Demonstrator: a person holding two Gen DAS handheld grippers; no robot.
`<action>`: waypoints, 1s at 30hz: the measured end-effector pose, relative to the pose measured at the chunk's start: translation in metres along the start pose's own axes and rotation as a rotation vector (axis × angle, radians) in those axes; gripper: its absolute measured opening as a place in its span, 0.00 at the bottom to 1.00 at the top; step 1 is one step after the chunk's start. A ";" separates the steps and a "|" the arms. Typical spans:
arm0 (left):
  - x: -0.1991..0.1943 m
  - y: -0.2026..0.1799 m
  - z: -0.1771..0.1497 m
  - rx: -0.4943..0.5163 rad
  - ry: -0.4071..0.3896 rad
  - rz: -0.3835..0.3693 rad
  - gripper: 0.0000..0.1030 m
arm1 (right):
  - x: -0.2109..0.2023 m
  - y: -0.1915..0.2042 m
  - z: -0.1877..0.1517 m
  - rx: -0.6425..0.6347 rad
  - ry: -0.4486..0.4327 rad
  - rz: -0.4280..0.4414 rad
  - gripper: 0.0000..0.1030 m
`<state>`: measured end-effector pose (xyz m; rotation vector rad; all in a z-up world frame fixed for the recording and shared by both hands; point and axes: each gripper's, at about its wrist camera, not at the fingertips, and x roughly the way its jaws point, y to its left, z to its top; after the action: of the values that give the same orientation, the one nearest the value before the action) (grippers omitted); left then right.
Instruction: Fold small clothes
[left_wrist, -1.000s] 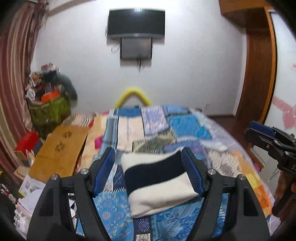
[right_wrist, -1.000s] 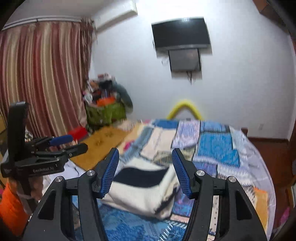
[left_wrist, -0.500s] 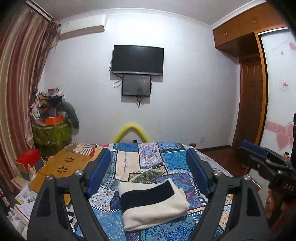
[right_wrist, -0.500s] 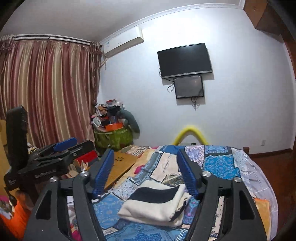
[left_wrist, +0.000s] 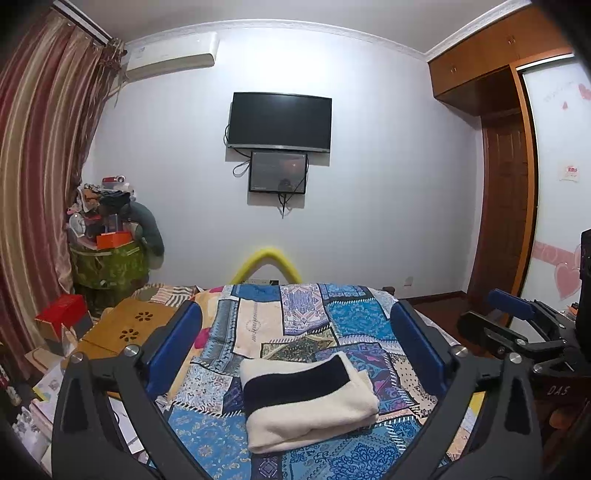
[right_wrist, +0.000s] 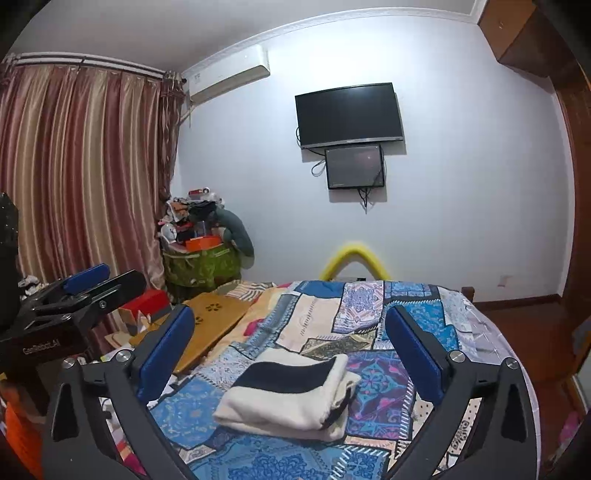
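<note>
A folded cream garment with a dark navy band (left_wrist: 306, 402) lies on the patchwork bedspread (left_wrist: 303, 321); it also shows in the right wrist view (right_wrist: 291, 395). My left gripper (left_wrist: 295, 343) is open and empty, held back from and above the garment. My right gripper (right_wrist: 290, 339) is open and empty, also back from the garment. The right gripper shows at the right edge of the left wrist view (left_wrist: 517, 332), and the left gripper at the left edge of the right wrist view (right_wrist: 74, 295).
A wooden lap table (left_wrist: 125, 328) and a red box (left_wrist: 61, 317) sit left of the bed. A cluttered green bin (left_wrist: 107, 262) stands by the striped curtain (left_wrist: 33, 166). A TV (left_wrist: 279, 122) hangs on the far wall. A wooden wardrobe (left_wrist: 506, 184) is at right.
Both grippers have pulled back and tilted up from the folded garment, so it looks smaller and lower in both views. Both stayed open. The garment has not moved.
</note>
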<state>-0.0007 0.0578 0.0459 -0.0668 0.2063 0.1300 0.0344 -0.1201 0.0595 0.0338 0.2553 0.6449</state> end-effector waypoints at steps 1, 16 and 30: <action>0.000 0.001 -0.001 -0.002 0.003 -0.001 1.00 | 0.001 0.000 0.000 0.000 0.006 -0.002 1.00; 0.004 0.004 -0.006 -0.019 0.026 -0.004 1.00 | -0.002 -0.002 -0.004 0.013 0.028 -0.012 1.00; 0.007 0.004 -0.009 -0.013 0.036 -0.011 1.00 | -0.002 -0.003 -0.003 0.016 0.031 -0.017 1.00</action>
<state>0.0041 0.0615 0.0357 -0.0833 0.2408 0.1193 0.0340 -0.1239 0.0570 0.0374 0.2902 0.6270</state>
